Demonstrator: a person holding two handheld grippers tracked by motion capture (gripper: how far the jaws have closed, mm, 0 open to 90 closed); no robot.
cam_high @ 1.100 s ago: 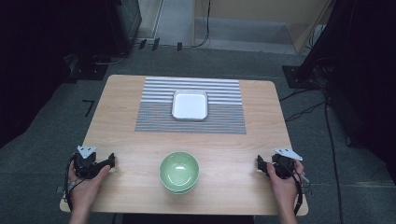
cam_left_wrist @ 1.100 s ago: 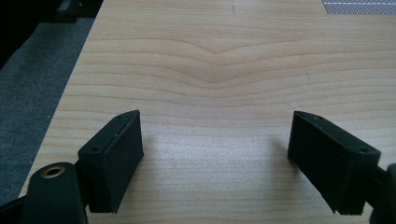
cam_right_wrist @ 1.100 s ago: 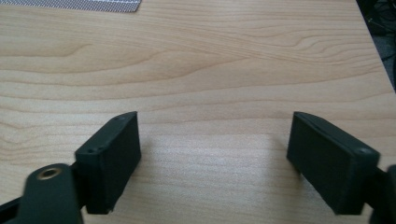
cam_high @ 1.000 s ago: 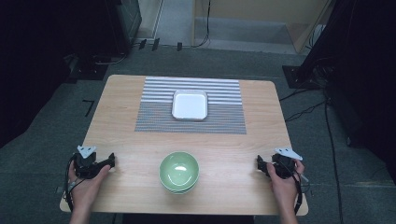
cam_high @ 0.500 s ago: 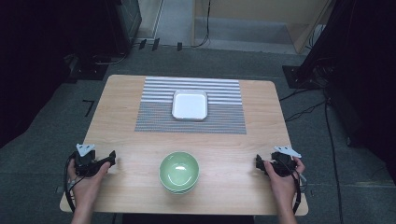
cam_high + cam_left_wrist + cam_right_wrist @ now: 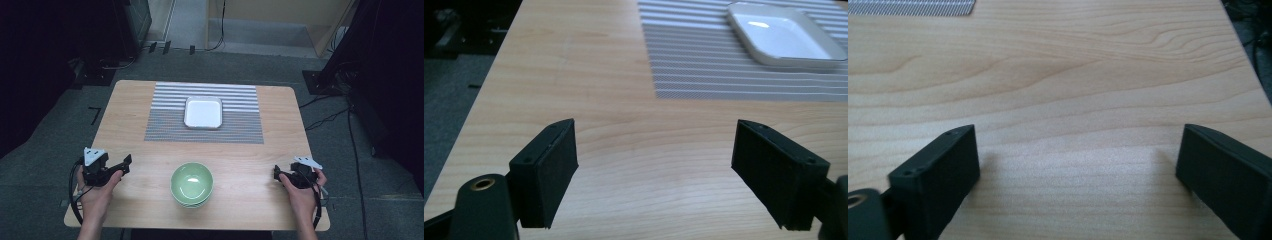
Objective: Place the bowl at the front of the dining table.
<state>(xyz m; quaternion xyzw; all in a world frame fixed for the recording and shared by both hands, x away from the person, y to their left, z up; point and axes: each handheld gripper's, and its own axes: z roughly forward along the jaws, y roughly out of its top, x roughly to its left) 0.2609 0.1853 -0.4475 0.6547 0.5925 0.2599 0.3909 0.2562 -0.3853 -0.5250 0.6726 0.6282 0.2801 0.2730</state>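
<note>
Table (image 6: 135, 100) carried a striped mat (image 6: 165, 125) with a white tray (image 6: 203, 112) at the far middle. Green bowl (image 6: 192, 183) sat near the front edge, between left gripper (image 6: 125, 162) and right gripper (image 6: 276, 173), apart from both. Both jaws spread, gripping nothing; right jaws had just been opening

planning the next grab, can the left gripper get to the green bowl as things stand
Probably yes. The left gripper is open and empty, and only bare table lies between it and the green bowl.
</note>
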